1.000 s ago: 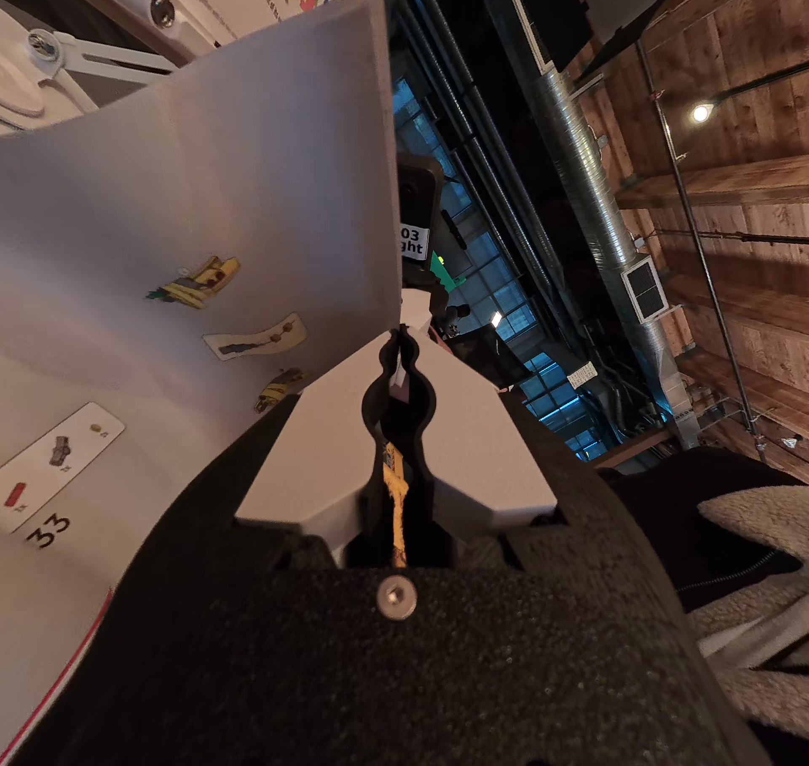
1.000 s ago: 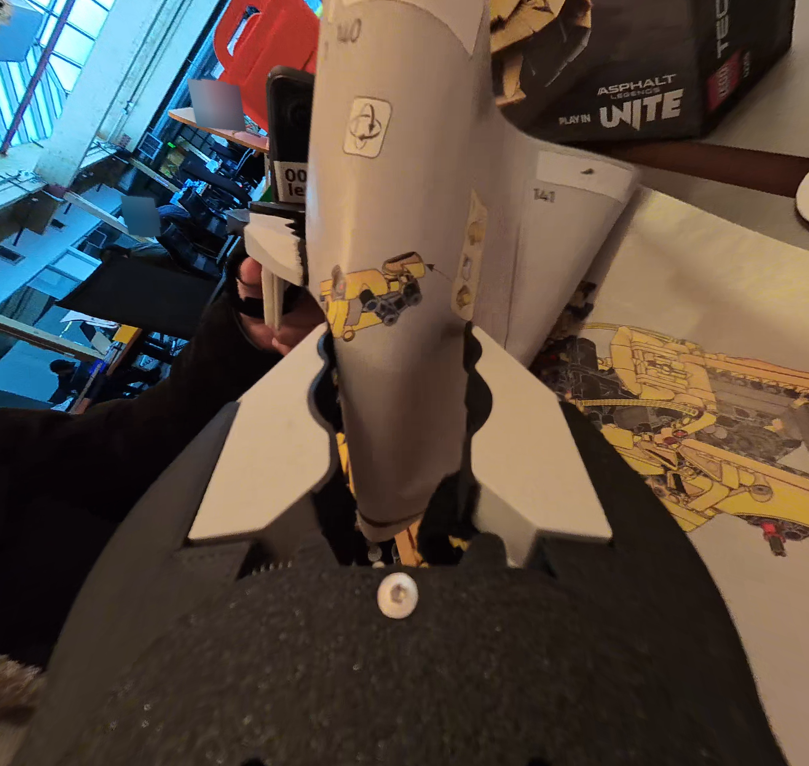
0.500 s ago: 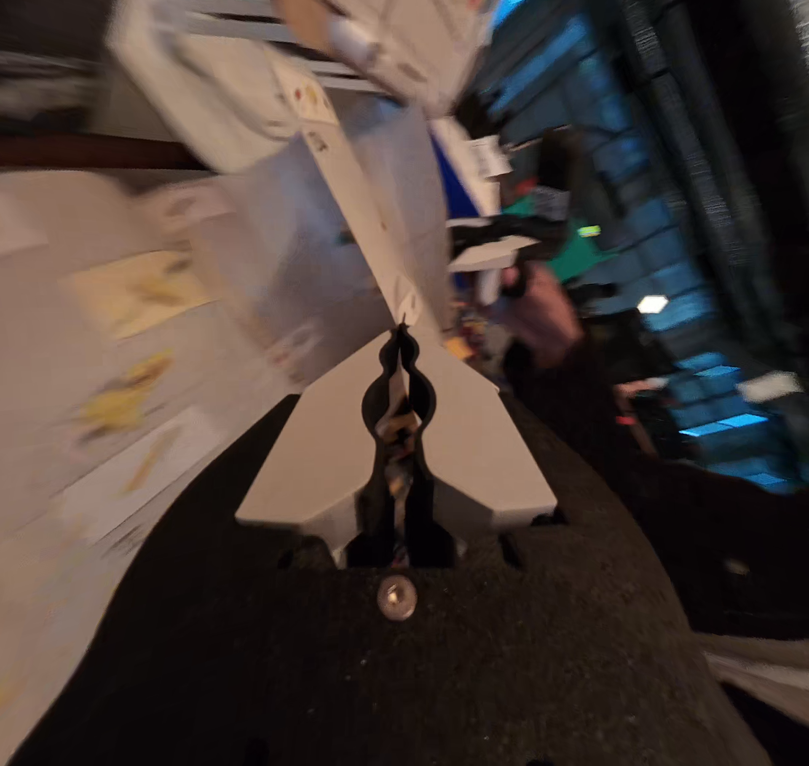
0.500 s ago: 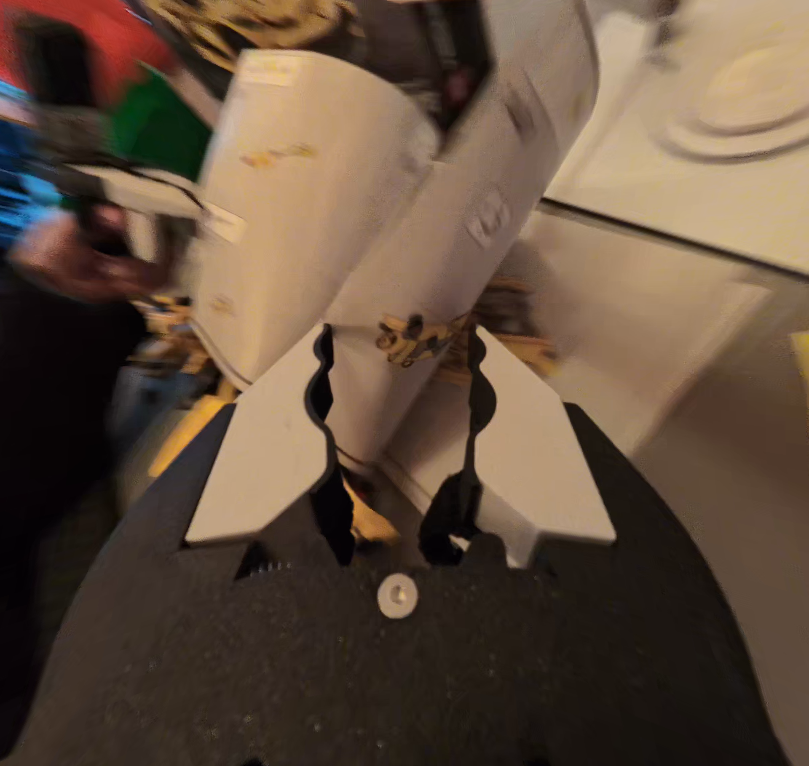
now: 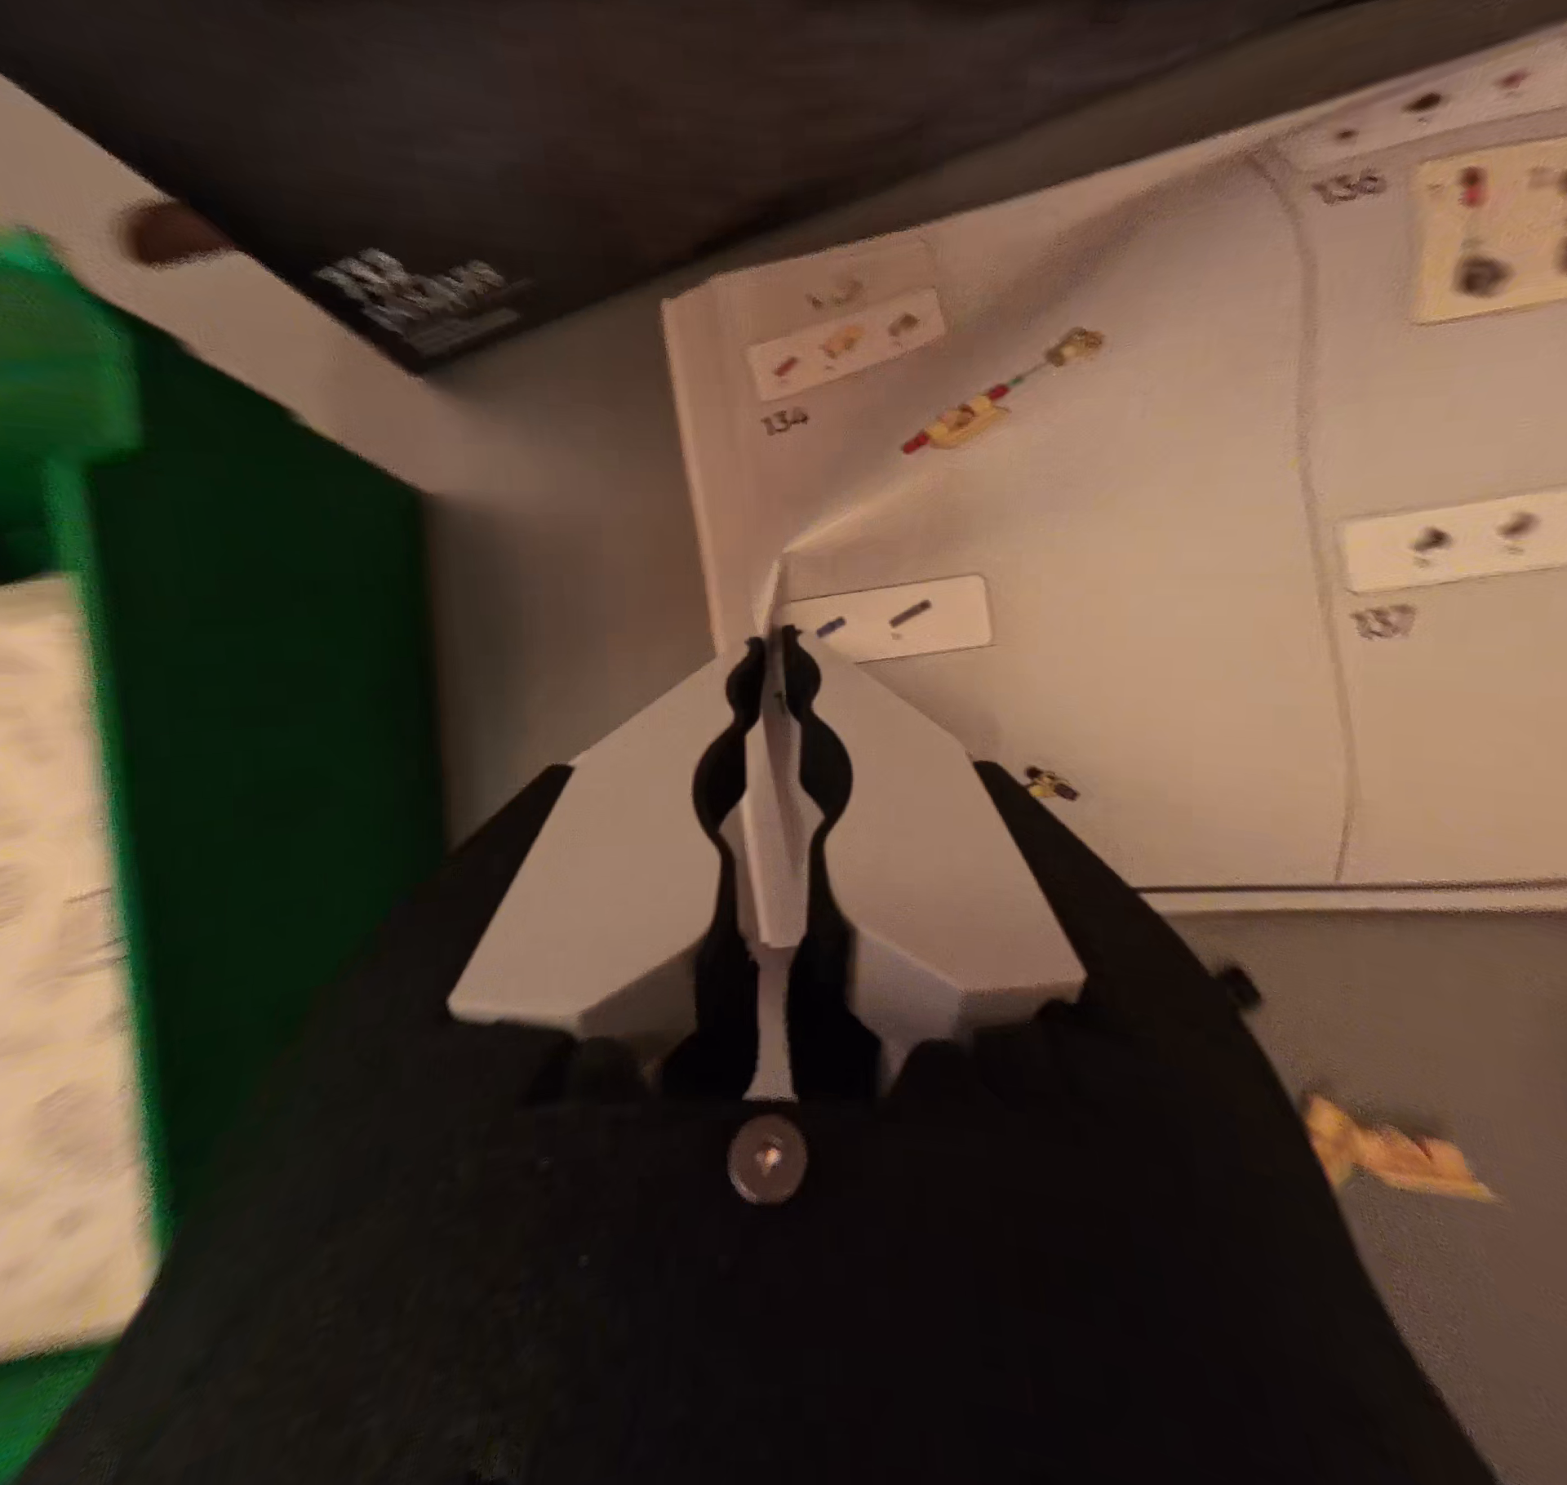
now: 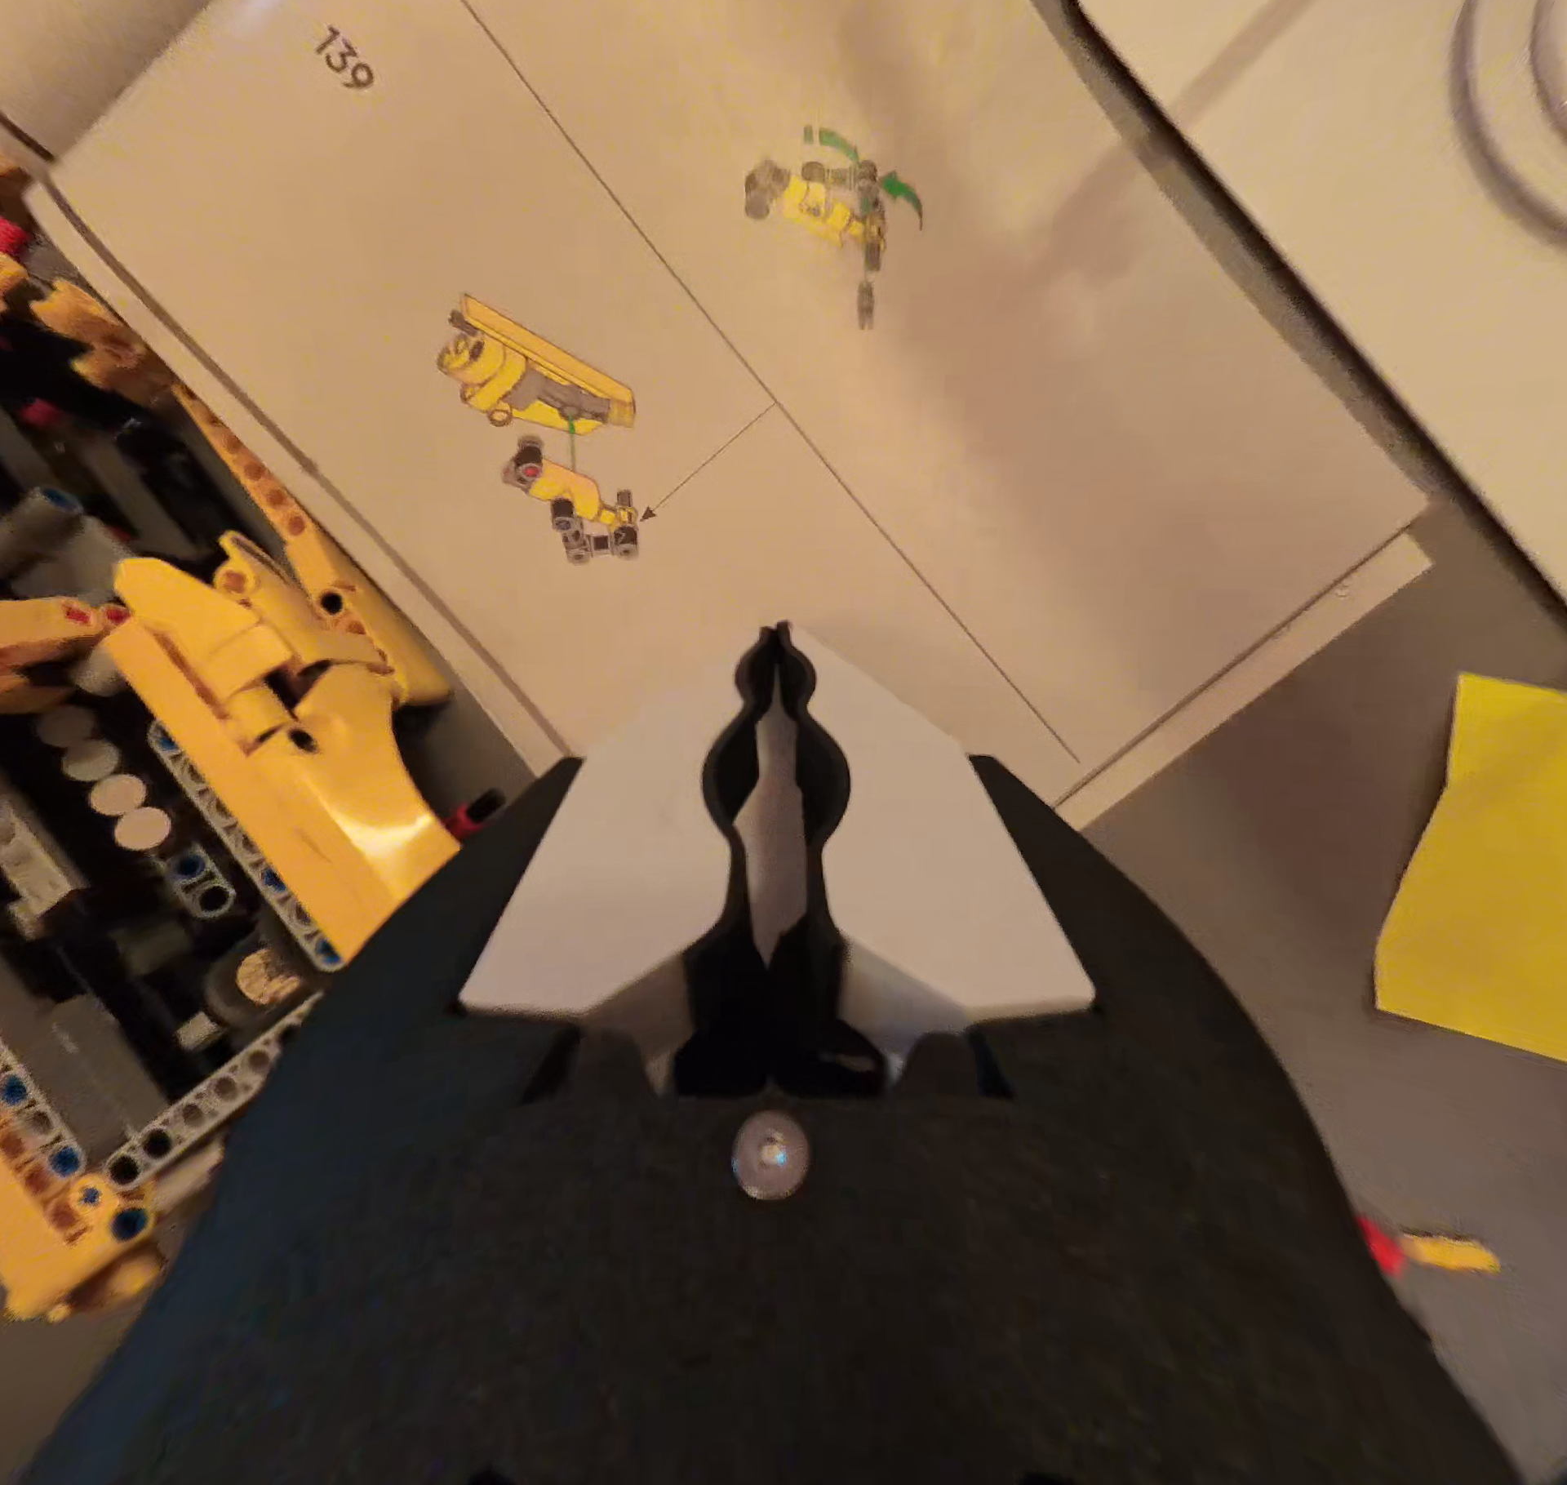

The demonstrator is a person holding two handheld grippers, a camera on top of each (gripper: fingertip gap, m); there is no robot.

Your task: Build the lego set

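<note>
The left gripper (image 5: 773, 638) has its fingers clenched on a thin page of the instruction booklet (image 5: 1102, 596), the paper pinched into a sharp upright fold that runs back between the black wavy pads. The right gripper (image 6: 778, 634) has its fingers closed tip to tip; pale paper shows through the gap behind the tips, so it may be nipping the near corner of the booklet's other page (image 6: 593, 257), though I cannot tell whether anything is truly gripped.

The step in hand looks like page-turning to find the build step, not assembly. Next, the pinched leaf should be laid flat and let go gently, since thin glossy paper creases or tears if pulled sideways, then the diagrams matched against the model.

The booklet lies open on the grey surface (image 5: 577, 596), its pages smooth and off-white, printed with small yellow part drawings. Just left of it in the right wrist view sits the partly built lego model (image 6: 254, 681): hard yellow curved panels over grey perforated beams with blue pins. A yellow sticky note (image 6: 1475, 876) lies to the right, a dark box (image 5: 509, 130) beyond the booklet, a green object (image 5: 212, 681) at the left.
</note>
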